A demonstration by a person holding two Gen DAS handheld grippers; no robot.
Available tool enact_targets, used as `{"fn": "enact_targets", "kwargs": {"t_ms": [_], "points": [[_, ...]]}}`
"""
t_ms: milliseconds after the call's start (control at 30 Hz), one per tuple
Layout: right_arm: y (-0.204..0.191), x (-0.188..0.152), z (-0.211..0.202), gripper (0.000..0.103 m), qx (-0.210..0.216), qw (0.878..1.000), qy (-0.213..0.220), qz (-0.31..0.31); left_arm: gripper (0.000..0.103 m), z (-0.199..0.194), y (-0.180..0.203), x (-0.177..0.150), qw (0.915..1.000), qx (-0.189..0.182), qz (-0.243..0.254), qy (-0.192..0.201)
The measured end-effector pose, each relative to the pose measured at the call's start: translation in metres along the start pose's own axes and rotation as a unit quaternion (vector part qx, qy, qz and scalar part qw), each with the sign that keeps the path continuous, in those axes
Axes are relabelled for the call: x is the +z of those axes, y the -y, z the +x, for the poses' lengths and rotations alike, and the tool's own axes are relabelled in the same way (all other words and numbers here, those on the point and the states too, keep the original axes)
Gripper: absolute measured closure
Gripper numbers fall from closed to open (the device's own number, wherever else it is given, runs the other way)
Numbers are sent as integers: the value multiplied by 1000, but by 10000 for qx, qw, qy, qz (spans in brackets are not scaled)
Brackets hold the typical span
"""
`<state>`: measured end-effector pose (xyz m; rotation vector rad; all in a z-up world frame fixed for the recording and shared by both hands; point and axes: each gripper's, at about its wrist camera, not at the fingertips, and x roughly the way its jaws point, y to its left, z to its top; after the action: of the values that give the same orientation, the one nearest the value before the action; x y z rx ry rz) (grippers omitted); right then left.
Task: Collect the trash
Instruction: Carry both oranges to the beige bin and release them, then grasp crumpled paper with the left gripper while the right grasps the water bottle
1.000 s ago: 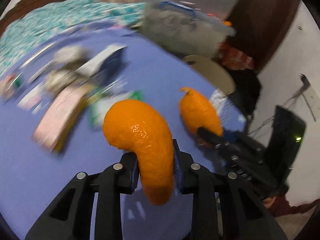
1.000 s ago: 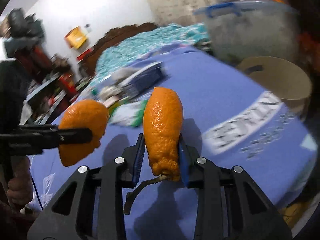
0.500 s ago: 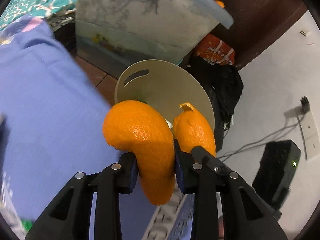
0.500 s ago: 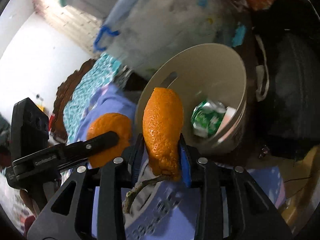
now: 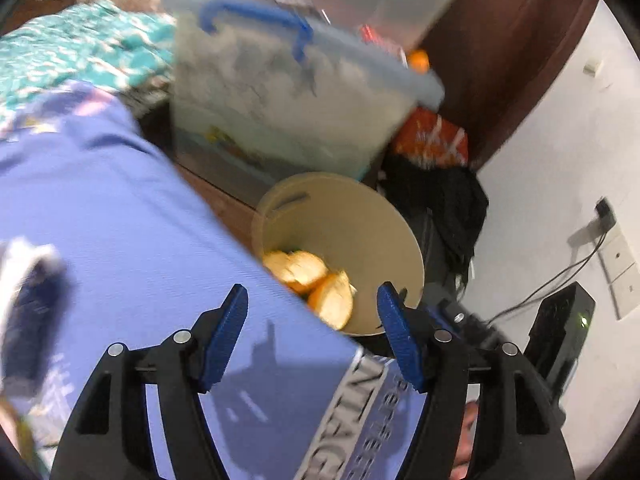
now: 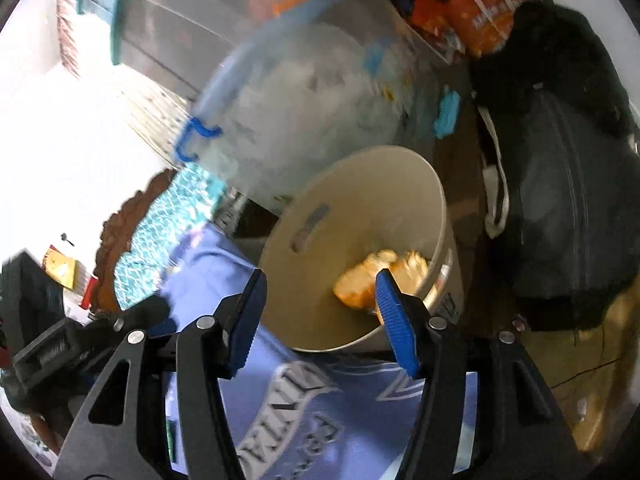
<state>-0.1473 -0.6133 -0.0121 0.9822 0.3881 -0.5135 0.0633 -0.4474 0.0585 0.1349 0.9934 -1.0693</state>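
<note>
Orange peels [image 5: 316,280] now lie inside the beige bin [image 5: 384,236], just beyond both sets of jaws. Left gripper [image 5: 312,320] and right gripper [image 6: 320,304], clamped on peel a moment ago, are spread wide and empty.

Dim indoor light; motion blur throughout; blown-out white glare upper left in right view; fisheye-bent edges.
</note>
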Motion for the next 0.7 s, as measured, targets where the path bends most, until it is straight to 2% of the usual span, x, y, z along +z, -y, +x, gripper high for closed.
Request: {"fn": "enact_targets", "kwargs": {"t_ms": [100, 167, 300, 367, 400, 467, 567, 633, 667, 700], "points": [[-27, -3, -6, 44, 316, 9990, -84, -305, 39, -53, -38, -14, 9978, 208, -397, 482], [-49, -9, -6, 44, 585, 9964, -250, -564, 39, -85, -68, -26, 9936, 482, -701, 741], [-109, -36, 5, 44, 1267, 9788, -941, -1305, 39, -157, -148, -54, 9741, 1416, -1400, 1069], [-141, -56, 13, 44, 1559, 9638, -1321, -1715, 39, -194, -198, -65, 9551, 2032, -1836, 1130], [-153, -64, 16, 44, 1635, 9576, -1438, -1886, 39, -207, -220, -68, 9467, 2195, -2066, 1139], [-182, -85, 24, 44, 1763, 9432, -1698, -2246, 39, -241, -279, -79, 9221, 2438, -2748, 1215], [-218, -109, 41, 44, 1940, 9224, -2129, -2574, 38, -274, -352, -87, 8936, 2848, -3234, 1253], [-242, -119, 53, 44, 2027, 9109, -2412, -2664, 33, -283, -394, -86, 8865, 2998, -3324, 1174], [-255, -121, 60, 44, 2069, 9058, -2566, -2661, 27, -286, -416, -86, 8840, 2938, -3445, 1162], [-267, -125, 67, 42, 2102, 9015, -2707, -2641, 26, -285, -430, -85, 8842, 2789, -3557, 1181]]}}
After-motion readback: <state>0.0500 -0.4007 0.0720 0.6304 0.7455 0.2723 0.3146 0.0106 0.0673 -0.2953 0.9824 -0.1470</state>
